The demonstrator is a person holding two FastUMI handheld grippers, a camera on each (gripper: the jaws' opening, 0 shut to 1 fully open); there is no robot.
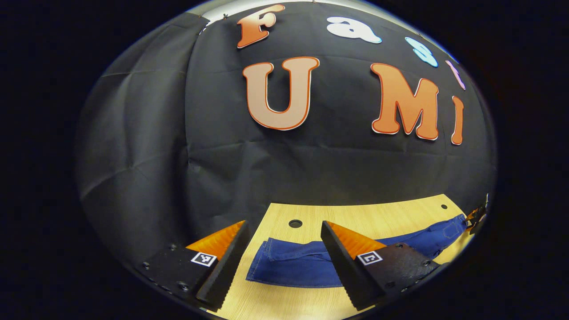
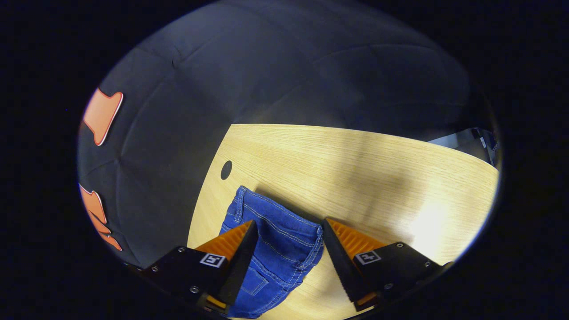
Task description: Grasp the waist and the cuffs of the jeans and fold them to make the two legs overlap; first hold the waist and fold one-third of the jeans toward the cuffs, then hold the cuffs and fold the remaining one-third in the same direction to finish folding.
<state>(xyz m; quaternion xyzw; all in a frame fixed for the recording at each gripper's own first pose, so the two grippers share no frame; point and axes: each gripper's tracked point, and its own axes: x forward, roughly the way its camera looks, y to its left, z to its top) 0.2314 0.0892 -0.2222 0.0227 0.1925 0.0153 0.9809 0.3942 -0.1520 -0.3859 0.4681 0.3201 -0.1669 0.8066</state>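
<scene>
Blue jeans (image 1: 293,266) lie stretched across the wooden table (image 1: 391,213), with the cuff end near me in the left gripper view and the waist end (image 1: 453,226) far to the right. My left gripper (image 1: 283,226) is open above the cuff end, with nothing between its fingers. In the right gripper view the waist end of the jeans (image 2: 280,231) lies just under and between the fingers, a back pocket showing lower down. My right gripper (image 2: 289,224) is open over it and presses on nothing. The right gripper (image 1: 478,218) also shows at the waist end in the left gripper view.
A round cable hole (image 1: 295,223) sits in the table behind the cuffs, and another hole (image 2: 226,170) lies beyond the waist. The black cloth wall stands close behind the table. Bare wood (image 2: 378,178) spreads to the right of the waist.
</scene>
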